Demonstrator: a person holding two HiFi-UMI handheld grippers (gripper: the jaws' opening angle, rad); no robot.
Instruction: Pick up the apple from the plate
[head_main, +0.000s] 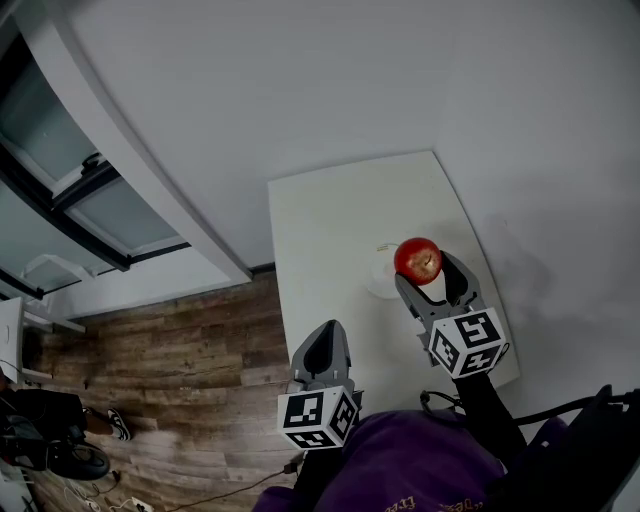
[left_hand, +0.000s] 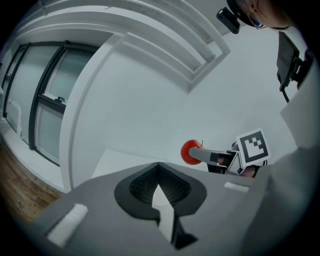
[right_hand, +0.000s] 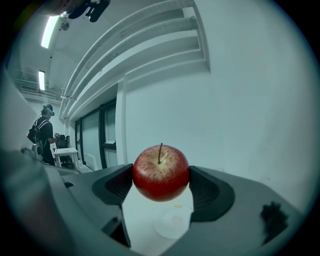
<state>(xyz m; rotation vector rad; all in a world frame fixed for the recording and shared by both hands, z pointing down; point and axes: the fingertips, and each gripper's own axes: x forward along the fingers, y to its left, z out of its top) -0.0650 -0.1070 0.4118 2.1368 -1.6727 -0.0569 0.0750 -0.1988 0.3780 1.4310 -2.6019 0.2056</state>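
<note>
Left gripper is idling closed and empty while right gripper is pinching the apple by its sides over the plate, arguably risking a slip-out if pressure is easing.

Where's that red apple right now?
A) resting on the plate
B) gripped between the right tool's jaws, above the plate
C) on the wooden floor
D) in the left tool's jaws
B: the apple sits clamped between the right gripper's jaws, with the white plate below it.
</note>
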